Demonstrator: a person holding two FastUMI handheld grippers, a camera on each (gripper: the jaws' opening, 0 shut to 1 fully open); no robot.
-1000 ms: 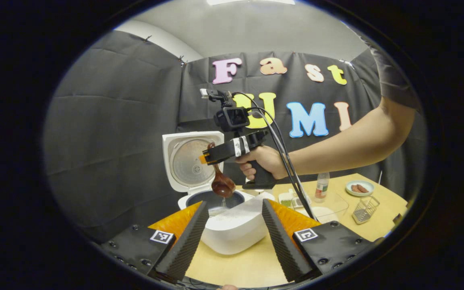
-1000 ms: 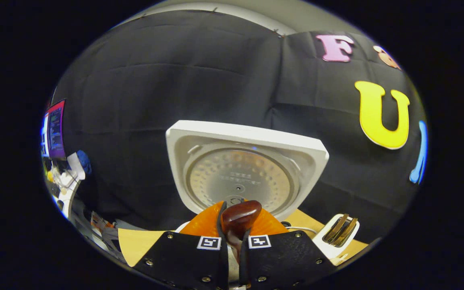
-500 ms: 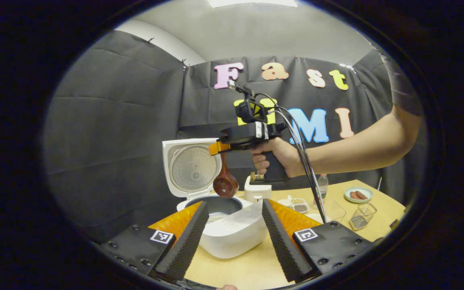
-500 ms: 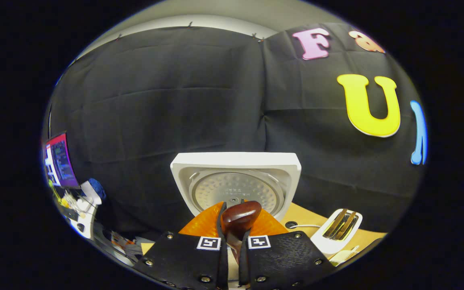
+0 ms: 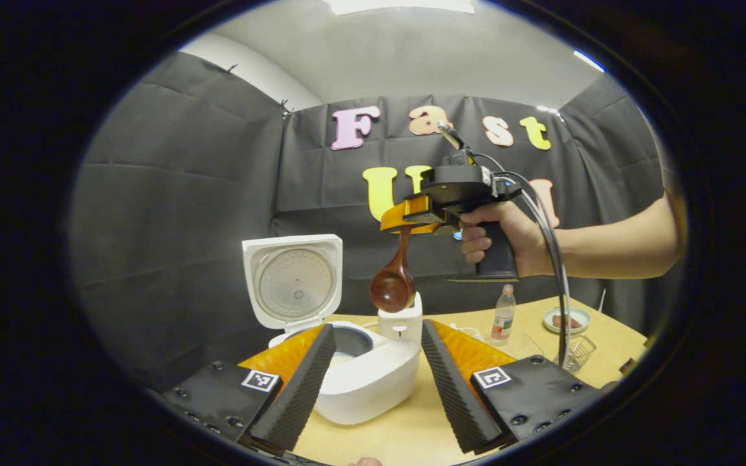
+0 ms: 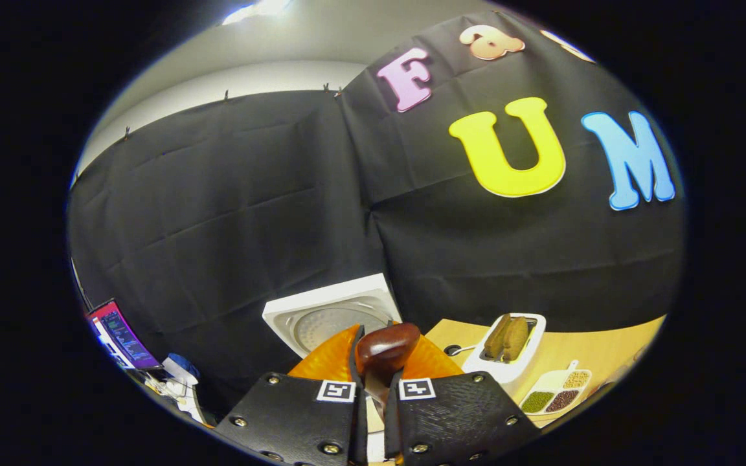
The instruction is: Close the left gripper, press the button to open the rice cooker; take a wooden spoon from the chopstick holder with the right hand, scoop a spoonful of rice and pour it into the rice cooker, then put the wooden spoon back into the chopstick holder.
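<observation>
On the wooden table [image 5: 405, 427] the rice cooker [image 5: 353, 375] stands open — rice probably poured; right gripper [image 5: 405, 217] pinches the wooden spoon [image 5: 394, 285], unreturned; left gripper [image 5: 373, 369] spread.

Setting: a lab recording booth staged as a kitchen. Black cloth [image 5: 179, 213] pinned up as walls on all sides, plain ceiling above. Light wooden bench [image 5: 405, 427] carries kitchen items: open rice cooker [image 5: 347, 362], toaster [image 6: 509, 346], bottle [image 5: 504, 314], small plate [image 5: 567, 319], wire basket [image 5: 579, 353], tray of dried beans [image 6: 557, 395]. A lit monitor [image 6: 120, 333] stands outside the cloth at the booth edge.
</observation>
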